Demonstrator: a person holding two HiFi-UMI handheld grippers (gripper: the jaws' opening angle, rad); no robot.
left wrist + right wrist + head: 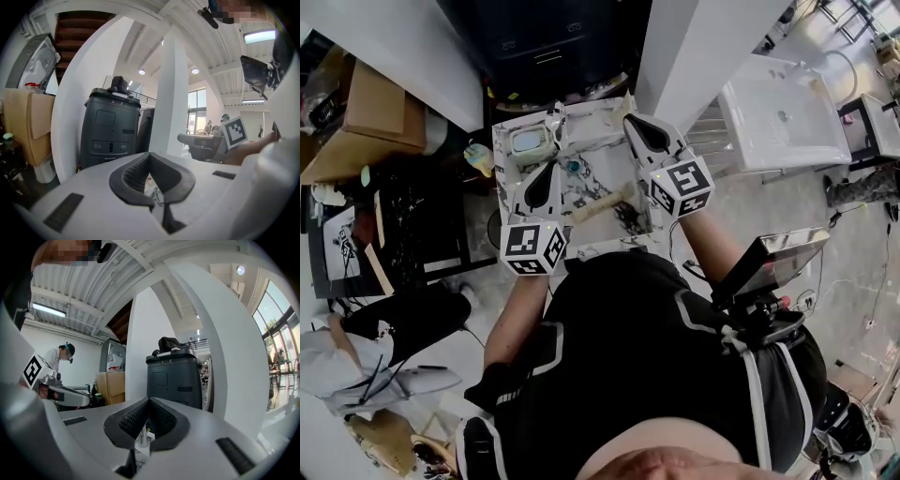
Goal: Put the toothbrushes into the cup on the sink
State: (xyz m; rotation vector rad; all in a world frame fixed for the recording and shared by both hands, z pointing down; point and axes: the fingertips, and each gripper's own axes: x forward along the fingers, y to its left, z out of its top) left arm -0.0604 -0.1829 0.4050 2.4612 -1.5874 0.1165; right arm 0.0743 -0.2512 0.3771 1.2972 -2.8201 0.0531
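toothbrush: loose on sink | left tool: closed, empty | right tool: closed, empty

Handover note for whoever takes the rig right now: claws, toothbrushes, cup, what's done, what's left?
Left claw: shut, empty, over the sink counter.
Right claw: shut, empty, over the same counter.
One wooden toothbrush shows between them, its right end at a dark shape, possibly the cup; unclear.
Done: can't confirm any brush is in.
Left: check that brush, find the others.
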